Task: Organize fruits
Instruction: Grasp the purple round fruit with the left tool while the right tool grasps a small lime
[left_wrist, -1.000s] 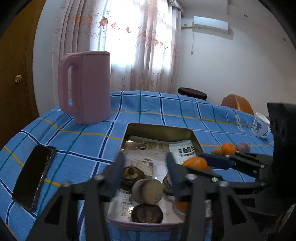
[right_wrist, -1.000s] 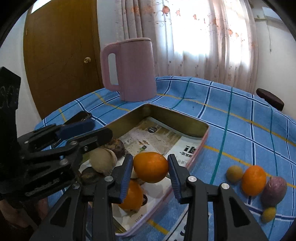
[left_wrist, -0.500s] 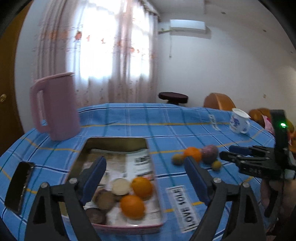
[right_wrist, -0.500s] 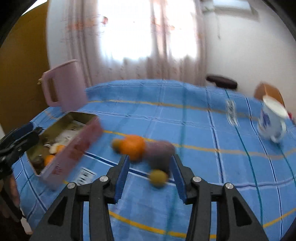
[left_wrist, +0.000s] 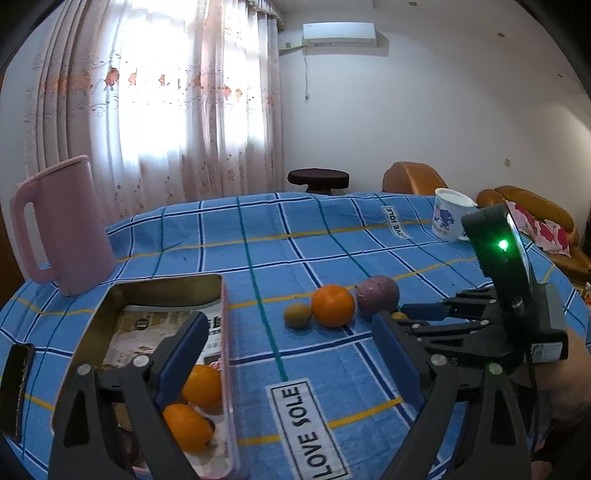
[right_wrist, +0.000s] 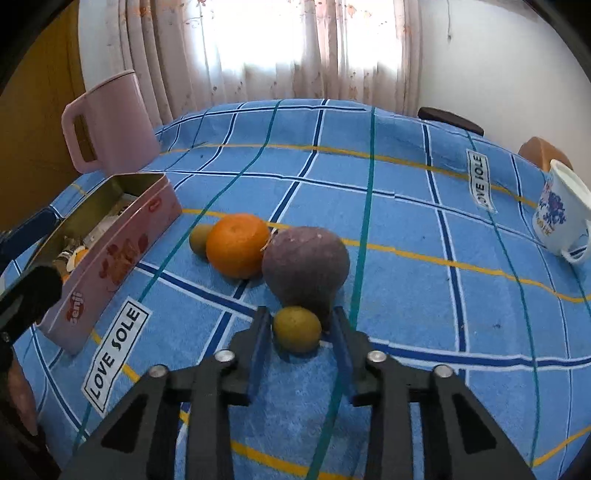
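Observation:
A pink tin (left_wrist: 222, 295) lined with paper holds two oranges (left_wrist: 201, 386) at its near end. On the blue checked cloth lie an orange (right_wrist: 238, 245), a purple fruit (right_wrist: 306, 266) and a small green fruit (right_wrist: 199, 240). My right gripper (right_wrist: 299, 319) points down at the cloth, shut on a second small green fruit (right_wrist: 297, 328) just in front of the purple one. My left gripper (left_wrist: 288, 328) hovers between the tin and the loose fruit. Its jaws are opening wide and nothing is between them.
A pink jug (left_wrist: 62, 229) stands behind the tin. A white mug (right_wrist: 561, 218) with a blue print sits at the far right. A dark phone (left_wrist: 16, 387) lies left of the tin. A stool (left_wrist: 317, 179) and orange chairs stand beyond the table.
The right gripper left an orange in the tin, swung right to the loose fruit and closed around the small green one. The left gripper moved right, off the tin, and its jaws widened.

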